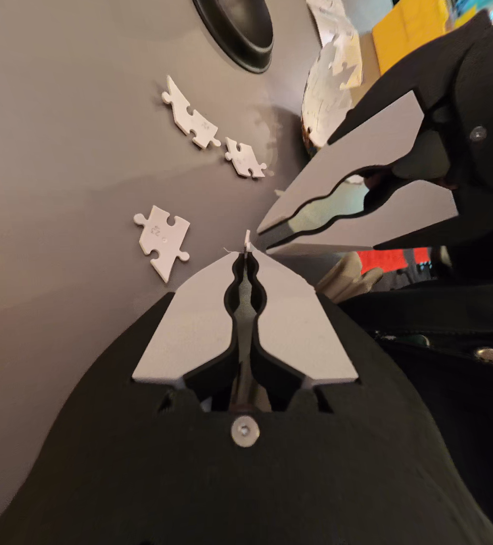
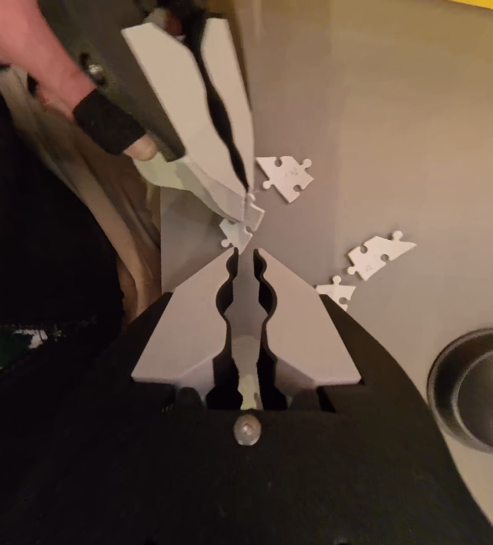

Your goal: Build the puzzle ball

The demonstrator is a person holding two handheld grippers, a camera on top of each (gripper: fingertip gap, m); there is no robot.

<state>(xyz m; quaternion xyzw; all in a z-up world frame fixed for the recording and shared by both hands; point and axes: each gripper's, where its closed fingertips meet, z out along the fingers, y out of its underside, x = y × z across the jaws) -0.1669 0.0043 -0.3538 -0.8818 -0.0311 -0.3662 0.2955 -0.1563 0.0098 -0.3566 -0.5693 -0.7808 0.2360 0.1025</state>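
Your left gripper [image 1: 246, 255] is pinched closed on a small joined pair of white puzzle pieces [image 2: 243, 225], held edge-on just above the grey tabletop [image 1: 62, 177]. Your right gripper [image 2: 243, 250] faces it with its fingers slightly apart, holding nothing, their tips just beside the lower end of the held pair.

The partly built puzzle ball [image 1: 325, 97] sits farther off on the tabletop, behind the right gripper in the left wrist view. Near it lie 3 loose lots: a joined strip [image 1: 190, 115], a single piece [image 1: 245, 157] just beside it, and another piece [image 1: 164, 240] closer to the left gripper. A black round dish [image 1: 239, 32] sits at the far edge.

You appear to be mid-handover or re-gripping a sub-assembly. Next, close the right fingers on the free end without twisting the joint apart, then carry the pair to the ball's open edge.
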